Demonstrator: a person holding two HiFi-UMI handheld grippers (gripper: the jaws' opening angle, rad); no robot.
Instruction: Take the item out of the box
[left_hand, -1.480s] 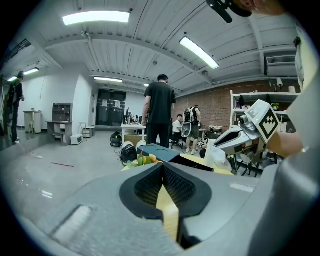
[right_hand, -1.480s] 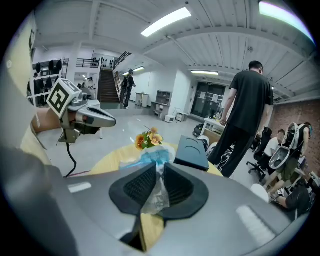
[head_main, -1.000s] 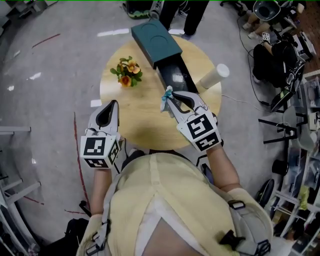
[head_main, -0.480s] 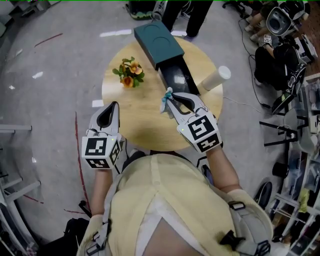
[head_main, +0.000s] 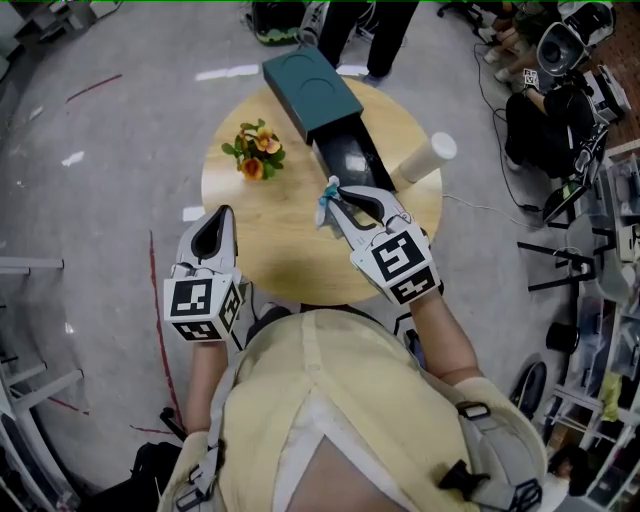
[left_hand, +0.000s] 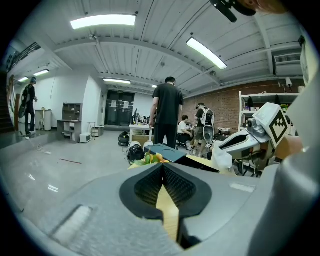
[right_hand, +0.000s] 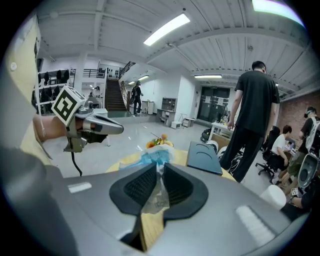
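Observation:
On the round wooden table (head_main: 290, 250) lies a dark teal box (head_main: 312, 88) with its black inner tray (head_main: 350, 158) slid out toward me. My right gripper (head_main: 330, 196) hovers over the table just in front of that tray, shut on a small clear packet with a blue top (head_main: 326, 196); in the right gripper view the packet (right_hand: 156, 170) is pinched between the pads. My left gripper (head_main: 215, 228) hangs at the table's left front edge, jaws together with nothing between them (left_hand: 162, 172).
A small bunch of orange flowers (head_main: 254, 148) stands on the table's left side and a white paper cup (head_main: 426, 158) on its right. A person in black (right_hand: 252, 120) stands beyond the table. Chairs, cables and equipment (head_main: 560, 110) crowd the floor to the right.
The right gripper, with the packet in it, has shifted slightly left and back from the tray. The left gripper has hardly moved.

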